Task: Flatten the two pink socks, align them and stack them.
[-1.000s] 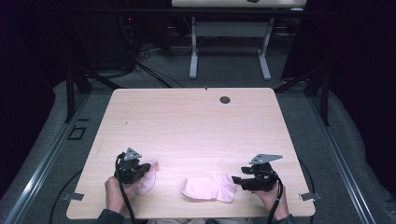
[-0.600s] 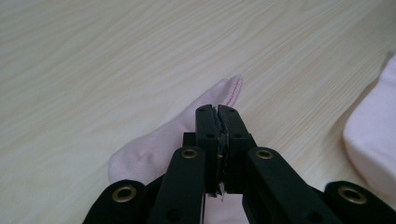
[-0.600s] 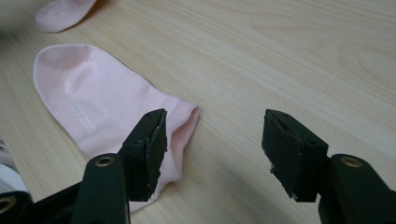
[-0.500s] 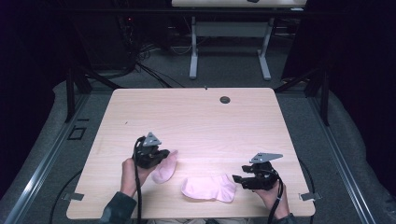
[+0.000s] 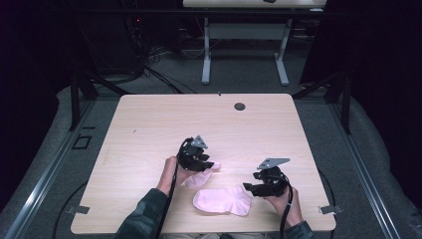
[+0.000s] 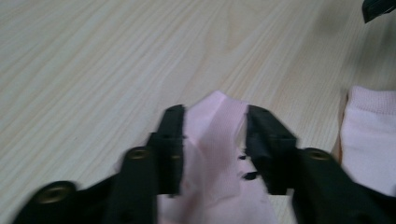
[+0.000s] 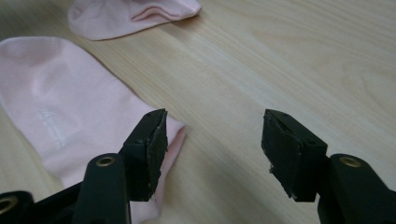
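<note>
Lying between the left gripper's jaws, seemingly pinched, a pink sock.

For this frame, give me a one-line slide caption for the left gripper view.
Left gripper pinching a pink sock on the wooden table, second sock alongside.

Two pink socks, one table.

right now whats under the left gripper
A pink sock lies bunched between the left gripper's jaws on the wooden table. The gripper covers the sock's near part.
</note>
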Demonstrator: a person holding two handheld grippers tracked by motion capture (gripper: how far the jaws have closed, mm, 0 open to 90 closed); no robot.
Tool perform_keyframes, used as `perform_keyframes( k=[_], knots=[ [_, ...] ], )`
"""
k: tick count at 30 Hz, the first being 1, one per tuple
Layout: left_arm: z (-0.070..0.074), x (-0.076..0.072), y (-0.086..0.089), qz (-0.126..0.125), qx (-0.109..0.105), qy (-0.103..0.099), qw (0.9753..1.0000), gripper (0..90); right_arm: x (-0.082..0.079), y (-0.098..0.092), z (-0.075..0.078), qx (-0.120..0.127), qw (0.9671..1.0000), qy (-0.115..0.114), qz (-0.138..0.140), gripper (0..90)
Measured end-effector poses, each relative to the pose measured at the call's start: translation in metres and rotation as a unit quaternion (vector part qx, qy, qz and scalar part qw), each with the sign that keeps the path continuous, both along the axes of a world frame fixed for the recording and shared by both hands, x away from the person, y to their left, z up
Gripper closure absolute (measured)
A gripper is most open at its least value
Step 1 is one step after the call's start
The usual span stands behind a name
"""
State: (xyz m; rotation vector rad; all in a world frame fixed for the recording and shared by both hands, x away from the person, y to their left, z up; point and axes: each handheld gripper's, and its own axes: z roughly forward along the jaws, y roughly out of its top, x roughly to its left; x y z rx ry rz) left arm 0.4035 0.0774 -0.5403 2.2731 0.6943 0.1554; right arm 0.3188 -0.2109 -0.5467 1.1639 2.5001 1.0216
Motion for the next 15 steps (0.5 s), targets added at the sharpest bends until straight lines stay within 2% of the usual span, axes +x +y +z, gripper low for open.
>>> perform_keyframes(
  k=[2,3,4,6,10,11,12,13,15],
  knots=[
    [0.006,-0.006,0.015,0.027,-0.01,-0.005,0.9996,41.4,0.006,0.004,0.002,-0.006,0.9999,-0.003,0.011,39.9],
    [0.007,-0.008,0.021,0.034,-0.015,0.0,0.9993,37.0,0.01,0.009,0.003,-0.014,0.9997,-0.008,0.016,40.0],
    [0.009,-0.013,0.03,0.048,-0.022,0.0,0.9986,34.9,0.012,0.012,0.005,-0.021,0.9995,-0.012,0.02,39.9],
    [0.007,-0.022,0.044,0.078,-0.022,0.005,0.9967,29.6,0.02,0.023,0.008,-0.038,0.9981,-0.022,0.042,39.6],
    [-0.004,-0.042,0.064,0.123,-0.024,0.033,0.9915,31.6,0.031,0.047,0.015,-0.063,0.9932,-0.043,0.088,41.1],
    [-0.006,-0.045,0.067,0.127,-0.025,0.038,0.9908,32.2,0.035,0.056,0.016,-0.071,0.9908,-0.049,0.104,42.0],
    [-0.01,-0.049,0.068,0.137,-0.027,0.048,0.989,33.3,0.037,0.062,0.017,-0.075,0.9895,-0.055,0.111,42.8],
    [-0.013,-0.051,0.069,0.137,-0.029,0.056,0.9886,35.1,0.042,0.07,0.019,-0.081,0.9874,-0.058,0.123,43.9],
    [-0.018,-0.053,0.069,0.145,-0.034,0.069,0.9864,37.6,0.05,0.084,0.019,-0.073,0.9866,-0.055,0.135,45.9]
  ],
)
